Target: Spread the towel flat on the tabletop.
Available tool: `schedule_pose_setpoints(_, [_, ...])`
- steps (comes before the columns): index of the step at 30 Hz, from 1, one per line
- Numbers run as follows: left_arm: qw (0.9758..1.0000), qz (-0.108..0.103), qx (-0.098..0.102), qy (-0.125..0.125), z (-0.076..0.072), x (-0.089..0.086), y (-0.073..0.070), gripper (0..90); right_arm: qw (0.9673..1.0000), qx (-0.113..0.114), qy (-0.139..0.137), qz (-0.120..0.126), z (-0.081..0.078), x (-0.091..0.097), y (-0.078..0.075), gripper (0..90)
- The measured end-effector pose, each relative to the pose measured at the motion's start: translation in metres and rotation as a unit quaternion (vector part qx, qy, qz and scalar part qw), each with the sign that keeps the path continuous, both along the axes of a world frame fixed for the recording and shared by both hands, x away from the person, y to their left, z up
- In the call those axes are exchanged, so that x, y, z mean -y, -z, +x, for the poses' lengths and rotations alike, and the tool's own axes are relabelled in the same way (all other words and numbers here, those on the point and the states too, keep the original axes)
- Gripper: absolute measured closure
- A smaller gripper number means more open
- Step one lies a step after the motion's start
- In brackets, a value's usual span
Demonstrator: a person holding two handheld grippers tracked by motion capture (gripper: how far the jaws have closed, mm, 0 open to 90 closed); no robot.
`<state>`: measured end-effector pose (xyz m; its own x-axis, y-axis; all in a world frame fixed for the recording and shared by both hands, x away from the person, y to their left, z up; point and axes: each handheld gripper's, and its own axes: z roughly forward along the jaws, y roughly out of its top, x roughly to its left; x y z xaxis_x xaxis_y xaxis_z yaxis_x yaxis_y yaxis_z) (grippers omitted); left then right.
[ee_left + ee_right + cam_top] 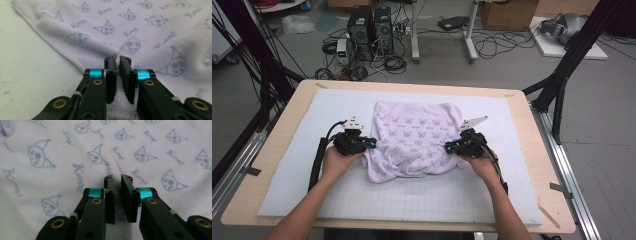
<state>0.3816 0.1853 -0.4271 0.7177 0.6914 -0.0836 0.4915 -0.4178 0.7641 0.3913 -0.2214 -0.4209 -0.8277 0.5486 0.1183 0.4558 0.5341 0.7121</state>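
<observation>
Lilac towel, long axis nine-to-three o'clock on the white-matted worktop, pinched by nearly closed jaws of left gripper and right gripper.

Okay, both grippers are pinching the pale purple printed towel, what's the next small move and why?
Probably lift both grippers a little and carry the near edge toward the far edge to fold. The left gripper and right gripper each pinch a side of the pale purple printed towel, which lies rumpled on the white foam mat, its near part bunched.
</observation>
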Motion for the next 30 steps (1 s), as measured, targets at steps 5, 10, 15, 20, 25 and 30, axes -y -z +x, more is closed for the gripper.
schedule_pose_setpoints(5, [0.9996, -0.019, 0.016, -0.012, -0.01, -0.009, -0.014, 64.8, 0.9992, 0.021, 0.011, 0.033, -0.008, 0.01, -0.014, 68.9])
schedule_pose_setpoints(10, [0.9986, -0.02, 0.05, 0.005, -0.035, -0.014, -0.029, 58.5, 0.9967, 0.063, 0.004, 0.052, -0.033, 0.014, -0.036, 62.0])
schedule_pose_setpoints(15, [0.998, -0.03, 0.047, 0.031, -0.057, -0.014, -0.031, 49.6, 0.9954, 0.082, -0.026, 0.043, -0.059, 0.006, -0.043, 56.2])
schedule_pose_setpoints(20, [0.9971, -0.035, 0.037, 0.056, -0.074, -0.005, -0.021, 46.5, 0.9936, 0.08, -0.051, 0.061, -0.076, -0.002, -0.038, 52.0])
schedule_pose_setpoints(25, [0.9961, -0.01, 0.02, 0.085, -0.082, 0.008, -0.005, 46.0, 0.9955, 0.062, -0.056, 0.045, -0.084, -0.015, -0.017, 47.5])
schedule_pose_setpoints(30, [0.9935, 0.029, -0.002, 0.11, -0.082, 0.022, 0.007, 66.2, 0.9958, 0.055, -0.072, 0.014, -0.083, -0.034, 0.001, 55.6])
